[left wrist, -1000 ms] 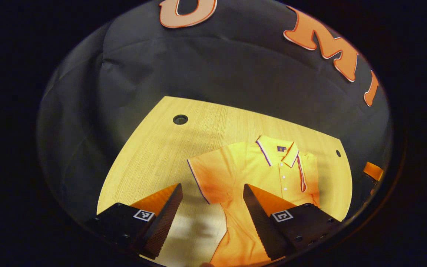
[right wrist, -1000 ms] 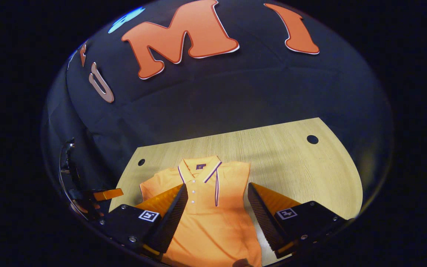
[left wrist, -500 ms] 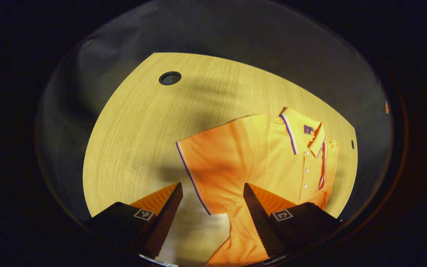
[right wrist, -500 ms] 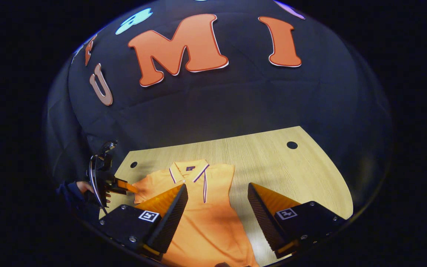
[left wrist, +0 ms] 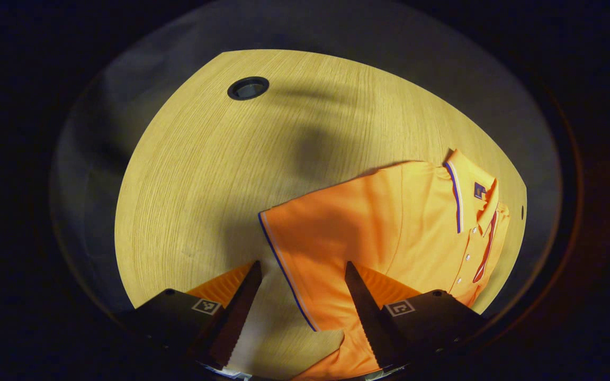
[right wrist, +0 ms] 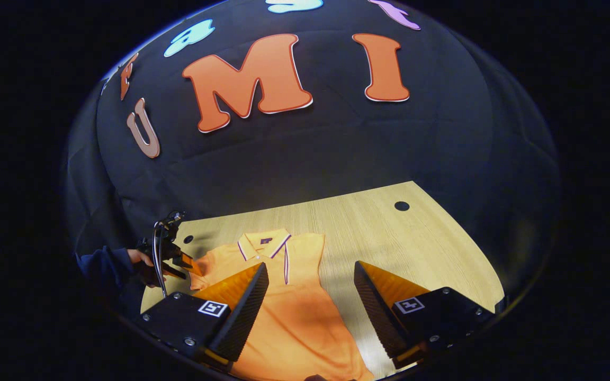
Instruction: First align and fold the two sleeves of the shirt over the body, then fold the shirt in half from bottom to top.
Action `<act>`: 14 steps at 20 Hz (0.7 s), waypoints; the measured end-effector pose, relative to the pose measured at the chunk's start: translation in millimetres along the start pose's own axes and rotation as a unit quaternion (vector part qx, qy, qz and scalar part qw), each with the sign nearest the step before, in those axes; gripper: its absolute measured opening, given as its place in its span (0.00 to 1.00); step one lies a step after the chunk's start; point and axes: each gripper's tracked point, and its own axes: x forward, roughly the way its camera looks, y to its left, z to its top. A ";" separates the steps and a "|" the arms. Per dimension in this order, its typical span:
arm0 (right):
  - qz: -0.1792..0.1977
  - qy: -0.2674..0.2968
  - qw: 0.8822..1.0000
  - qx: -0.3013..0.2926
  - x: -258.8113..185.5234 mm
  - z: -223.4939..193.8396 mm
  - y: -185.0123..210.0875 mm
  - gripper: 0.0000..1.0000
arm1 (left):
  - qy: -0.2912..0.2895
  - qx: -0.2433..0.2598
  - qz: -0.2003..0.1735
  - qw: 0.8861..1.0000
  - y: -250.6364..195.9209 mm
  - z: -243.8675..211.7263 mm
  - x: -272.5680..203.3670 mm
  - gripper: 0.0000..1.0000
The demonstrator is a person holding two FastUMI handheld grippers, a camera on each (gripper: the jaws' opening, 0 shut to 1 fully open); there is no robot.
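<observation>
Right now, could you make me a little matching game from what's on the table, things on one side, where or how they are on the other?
Things:
1. shirt
2. left sleeve
3. right sleeve
4. left tongs

States:
A. folded over the body
B. spread flat, unfolded
C. open, above the sleeve's striped hem
D. lying on the wooden table, collar away from the tongs

Pairs: 1-D, 2-B, 3-A, 4-C

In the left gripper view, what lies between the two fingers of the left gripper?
In the left gripper view, the open left gripper has the striped hem of the orange polo shirt's sleeve between its fingers, with bare wooden table beside it.
</observation>
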 end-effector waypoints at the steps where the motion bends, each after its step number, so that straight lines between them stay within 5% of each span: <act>1: -0.005 -0.001 1.000 -0.002 -0.7 -0.7 -3.4 0.99 | 0.001 0.005 0.006 1.000 1.2 2.4 0.9 0.94; 3: -0.006 0.004 1.000 -0.006 -0.7 -6.1 -4.3 0.99 | 0.009 0.011 0.028 1.000 2.9 2.4 -4.0 0.92; 6: 0.000 0.005 1.000 -0.002 1.5 -7.6 -5.4 0.99 | 0.017 0.042 0.024 0.999 -2.4 2.1 0.8 0.74; 8: 0.003 0.007 1.000 -0.002 1.7 -11.4 -6.7 0.99 | 0.018 0.063 0.016 0.998 -5.0 3.3 2.3 0.49; 10: -0.001 0.008 1.000 -0.002 2.0 -14.6 -14.3 0.99 | 0.010 0.064 0.005 0.998 -7.6 5.8 1.0 0.11; 14: 0.001 0.014 1.000 0.016 -0.4 -15.9 -24.7 0.99 | -0.008 0.058 -0.036 0.998 -21.7 6.1 -3.8 0.11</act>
